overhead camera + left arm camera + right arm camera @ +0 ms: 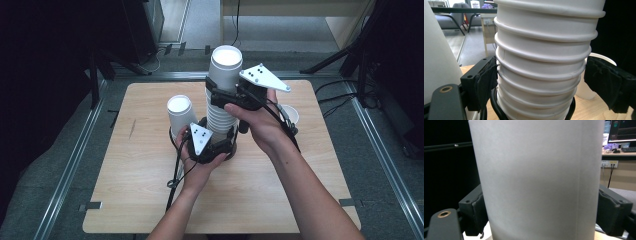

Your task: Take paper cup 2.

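Observation:
A tall stack of white paper cups [221,117] stands upside down in the middle of the wooden table [145,200]. My left gripper [220,144] is shut on the ribbed lower part of the stack [541,75], its pads [486,81] against the rims on both sides. Higher up, my right gripper [226,95] is shut on the smooth wall of the top cup [226,65]. In the right gripper view that cup [536,180] stands between both pads [477,216].
A single white cup [180,114] stands just left of the stack, close to my left hand. Another white cup [291,116] sits behind my right hand. Black stands and cables lie on the floor around the table's far edge.

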The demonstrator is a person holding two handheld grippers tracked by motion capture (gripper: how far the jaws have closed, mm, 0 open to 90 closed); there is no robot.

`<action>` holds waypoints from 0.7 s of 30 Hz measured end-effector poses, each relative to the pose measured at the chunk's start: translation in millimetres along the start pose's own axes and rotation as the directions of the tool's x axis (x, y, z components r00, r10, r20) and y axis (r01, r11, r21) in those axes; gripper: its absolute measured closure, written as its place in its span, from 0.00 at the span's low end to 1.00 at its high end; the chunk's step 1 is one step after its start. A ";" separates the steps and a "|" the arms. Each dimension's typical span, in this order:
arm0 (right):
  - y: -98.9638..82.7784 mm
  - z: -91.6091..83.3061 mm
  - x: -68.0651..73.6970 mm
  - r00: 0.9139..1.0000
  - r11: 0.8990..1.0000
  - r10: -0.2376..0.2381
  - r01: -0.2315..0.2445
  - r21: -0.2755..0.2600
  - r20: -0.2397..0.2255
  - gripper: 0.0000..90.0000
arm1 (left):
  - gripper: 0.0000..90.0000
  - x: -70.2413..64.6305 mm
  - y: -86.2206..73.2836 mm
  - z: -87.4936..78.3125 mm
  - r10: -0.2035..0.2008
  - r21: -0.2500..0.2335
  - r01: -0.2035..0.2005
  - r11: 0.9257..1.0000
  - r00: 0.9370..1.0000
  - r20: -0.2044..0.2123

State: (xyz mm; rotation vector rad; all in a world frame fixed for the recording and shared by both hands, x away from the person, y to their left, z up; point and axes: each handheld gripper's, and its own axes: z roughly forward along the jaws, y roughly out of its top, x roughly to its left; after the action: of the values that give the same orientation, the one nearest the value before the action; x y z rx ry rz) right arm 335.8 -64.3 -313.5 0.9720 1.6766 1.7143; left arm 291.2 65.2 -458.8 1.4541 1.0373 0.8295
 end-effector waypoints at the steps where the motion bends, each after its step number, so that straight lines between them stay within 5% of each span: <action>1: 1.2 -0.1 0.5 1.000 1.000 0.002 -0.002 -0.003 -0.001 0.15 | 0.14 0.1 -0.1 0.0 0.000 0.000 0.000 1.000 1.000 0.001; 21: 27.0 -6.0 9.9 0.999 0.996 -0.024 0.026 -0.086 0.024 0.16 | 0.14 1.9 -1.6 -0.3 0.006 -0.001 -0.006 1.000 1.000 0.011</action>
State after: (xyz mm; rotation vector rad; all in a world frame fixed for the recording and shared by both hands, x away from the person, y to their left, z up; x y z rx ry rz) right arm 327.8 -61.9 -285.2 0.9236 1.5806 1.7374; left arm 291.4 67.1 -460.5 1.4595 1.0250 0.8255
